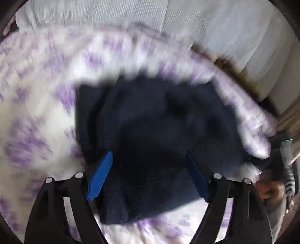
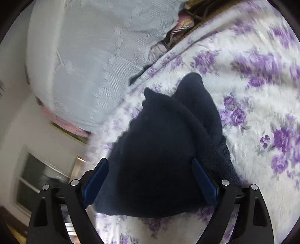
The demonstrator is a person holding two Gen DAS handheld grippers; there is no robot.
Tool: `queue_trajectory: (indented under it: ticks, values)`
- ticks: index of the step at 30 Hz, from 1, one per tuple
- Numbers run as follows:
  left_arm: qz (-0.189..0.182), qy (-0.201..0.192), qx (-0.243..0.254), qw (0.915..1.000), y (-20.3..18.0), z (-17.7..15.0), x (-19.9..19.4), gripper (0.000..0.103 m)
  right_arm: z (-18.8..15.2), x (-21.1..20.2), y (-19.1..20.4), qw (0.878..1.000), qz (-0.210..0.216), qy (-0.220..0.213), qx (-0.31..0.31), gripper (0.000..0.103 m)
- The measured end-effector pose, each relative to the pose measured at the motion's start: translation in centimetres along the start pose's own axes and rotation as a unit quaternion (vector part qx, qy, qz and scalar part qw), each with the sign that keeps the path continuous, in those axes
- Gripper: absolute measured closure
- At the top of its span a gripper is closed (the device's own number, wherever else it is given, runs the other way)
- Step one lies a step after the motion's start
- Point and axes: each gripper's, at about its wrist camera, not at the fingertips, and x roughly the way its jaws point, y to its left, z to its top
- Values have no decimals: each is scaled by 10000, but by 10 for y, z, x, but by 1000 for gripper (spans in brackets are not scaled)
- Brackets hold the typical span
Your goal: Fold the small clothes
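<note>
A dark navy knit garment (image 1: 159,135) lies folded on a white bedspread with purple flowers (image 1: 33,116). The left wrist view is blurred. My left gripper (image 1: 150,159) is open, its blue fingers spread over the garment's near part, holding nothing. In the right wrist view the same garment (image 2: 165,150) shows as a bunched, layered heap on the bedspread (image 2: 253,93). My right gripper (image 2: 150,165) is open with its blue fingers on either side of the heap's near end, not closed on it.
A pale grey textured pillow or cushion (image 2: 90,56) lies beyond the bedspread's edge, also in the left wrist view (image 1: 131,15). A striped item (image 2: 178,32) sits at the bed's far edge. The person's hand (image 1: 268,189) shows at right.
</note>
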Motion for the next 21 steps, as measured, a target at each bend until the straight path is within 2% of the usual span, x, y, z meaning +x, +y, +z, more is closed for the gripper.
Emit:
queue_trajectory:
  ticks: [2, 3, 4, 6, 7, 9, 12, 13, 15, 16, 17, 18, 19, 21]
  values:
    - [337, -168, 348, 9987, -16, -3, -14, 26, 4, -8, -2, 9993, 27, -159, 347, 12]
    - [334, -251, 386, 9984, -21, -4, -21, 26, 4, -11, 0, 9988, 49, -263, 413, 8]
    - [202, -356, 419, 9983, -25, -2, -28, 26, 5, -12, 7, 9983, 183, -369, 420, 5]
    - [-183, -607, 452, 9970, -35, 7, -45, 21, 6, -6, 26, 9969, 672, -312, 267, 3]
    - [-249, -677, 416, 9965, -38, 14, -48, 12, 7, 5, 41, 9945, 1009, -174, 198, 3]
    - [-204, -783, 198, 9965, -43, 33, -42, 9, 6, 27, 60, 9903, 1376, 68, 173, 3]
    - [-252, -574, -167, 9979, -37, 53, -14, 9, 9, 73, 79, 9861, 1579, 439, 261, 3]
    - [-245, -472, -302, 9981, -30, 54, -5, 9, 12, 91, 76, 9857, 1584, 456, 354, 3]
    - [3, -227, -536, 9983, -13, 54, 22, 9, 11, 114, 58, 9863, 1446, 470, 634, 4]
    - [-18, -149, -592, 9981, -5, 50, 34, 9, 10, 126, 41, 9831, 1593, 496, 751, 6]
    - [-70, -329, -450, 9984, -4, 44, 32, 9, 10, 127, 38, 9776, 1948, 498, 618, 8]
    - [-23, -367, -333, 9988, -7, 43, 29, 9, 12, 128, 36, 9738, 2124, 594, 546, 8]
    - [78, -323, -249, 9991, -10, 42, 30, 9, 16, 128, 34, 9699, 2224, 764, 633, 7]
    - [276, -358, -130, 9989, -17, 42, 29, 9, 18, 124, 32, 9677, 2255, 713, 875, 6]
